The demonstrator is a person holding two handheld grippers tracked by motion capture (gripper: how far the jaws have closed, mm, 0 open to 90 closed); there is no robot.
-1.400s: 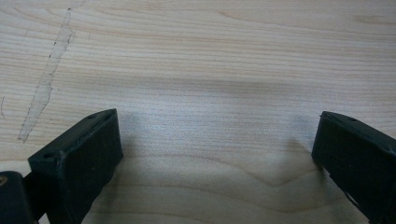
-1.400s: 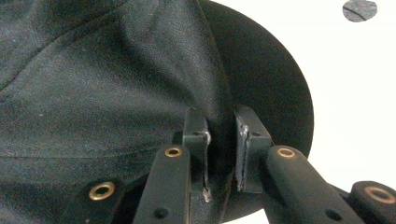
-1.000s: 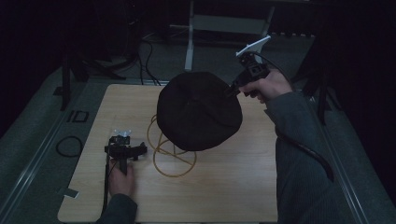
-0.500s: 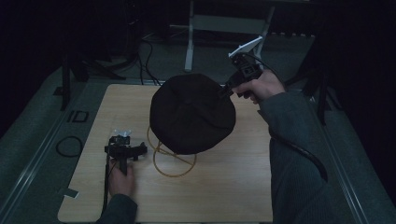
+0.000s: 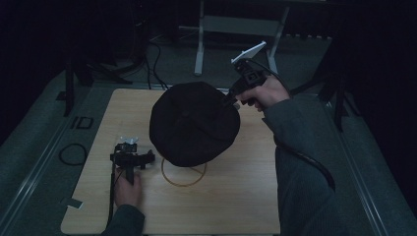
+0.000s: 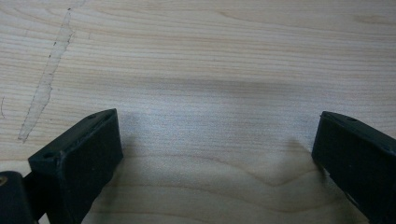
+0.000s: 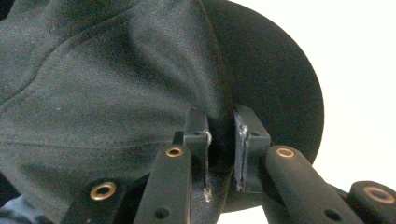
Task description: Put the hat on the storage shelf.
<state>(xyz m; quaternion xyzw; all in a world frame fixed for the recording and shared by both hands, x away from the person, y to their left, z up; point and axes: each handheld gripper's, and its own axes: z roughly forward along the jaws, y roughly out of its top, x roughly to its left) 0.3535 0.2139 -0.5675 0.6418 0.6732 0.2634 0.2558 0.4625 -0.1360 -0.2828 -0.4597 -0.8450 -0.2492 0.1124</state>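
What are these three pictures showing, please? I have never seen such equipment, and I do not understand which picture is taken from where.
No robot is here: a person at a wooden table holds a hand tool with two black jaws, a pair of tongs, in each hand.

The high view comes from a fixed camera above the table. The other two come from small cameras riding on the tongs, looking along their jaws.

The right tongs are shut on the edge of a black cap and hold it above the table. In the right gripper view the jaws pinch the fabric where crown and brim meet.

The left tongs rest low at the table's left side, jaws wide open with bare wood between them.

Under the cap stands a thin wire ring, part of some stand that the cap mostly hides.
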